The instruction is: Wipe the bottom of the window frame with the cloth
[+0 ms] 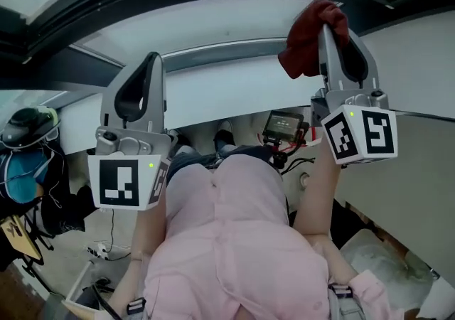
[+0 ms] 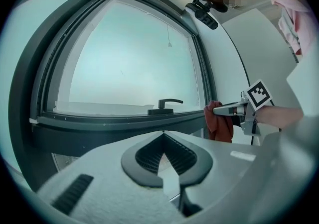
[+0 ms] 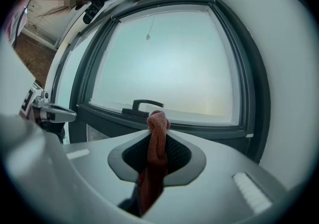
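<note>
Dark red cloth, soft and twisted into a rope: was pinched between the jaws of the right hand-held gripper. Its long axis lay along the jaws, and its bunched end pointed toward the bottom rail of the dark grey window frame, near it. Left hand-held gripper: ribbed jaws were pressed together, nothing between.

Readable text: none | brands, numbers: none | coded square markers only: left cube on left gripper, right cube on right gripper
</note>
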`<state>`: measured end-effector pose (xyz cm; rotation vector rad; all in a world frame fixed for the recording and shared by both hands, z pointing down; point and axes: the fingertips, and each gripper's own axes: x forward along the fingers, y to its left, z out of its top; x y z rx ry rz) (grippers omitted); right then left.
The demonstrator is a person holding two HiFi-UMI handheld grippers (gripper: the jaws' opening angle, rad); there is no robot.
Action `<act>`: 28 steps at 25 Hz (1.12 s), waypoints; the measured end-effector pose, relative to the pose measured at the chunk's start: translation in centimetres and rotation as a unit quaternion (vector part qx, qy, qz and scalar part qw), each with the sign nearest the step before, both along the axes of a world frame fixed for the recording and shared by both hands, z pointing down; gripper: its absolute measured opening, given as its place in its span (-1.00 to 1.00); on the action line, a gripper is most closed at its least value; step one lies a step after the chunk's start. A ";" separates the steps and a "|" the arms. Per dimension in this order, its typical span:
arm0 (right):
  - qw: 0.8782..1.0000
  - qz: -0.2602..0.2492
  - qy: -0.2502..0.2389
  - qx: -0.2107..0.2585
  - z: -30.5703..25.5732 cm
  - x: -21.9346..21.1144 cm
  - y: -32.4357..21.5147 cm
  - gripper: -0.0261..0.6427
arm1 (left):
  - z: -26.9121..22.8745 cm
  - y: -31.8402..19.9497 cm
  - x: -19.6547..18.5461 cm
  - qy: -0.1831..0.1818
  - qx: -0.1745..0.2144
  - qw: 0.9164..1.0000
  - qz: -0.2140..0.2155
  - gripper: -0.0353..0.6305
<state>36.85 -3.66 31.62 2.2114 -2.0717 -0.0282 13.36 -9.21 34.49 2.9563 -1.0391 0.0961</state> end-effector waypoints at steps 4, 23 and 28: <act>1.000 -0.003 -0.009 -0.009 1.4 2.3 0.9 -0.75 | 1.4 0.9 0.9 -0.012 -0.012 1.000 -0.023 -0.90; 0.998 -0.040 0.043 -0.027 -3.0 -2.2 -10.5 -0.75 | -1.5 1.5 -4.9 0.004 0.004 0.998 -0.070 -0.90; 0.997 -0.028 0.038 -0.060 -1.9 -1.9 -12.4 -0.75 | -1.8 0.8 -6.5 0.009 0.002 0.996 -0.087 -0.90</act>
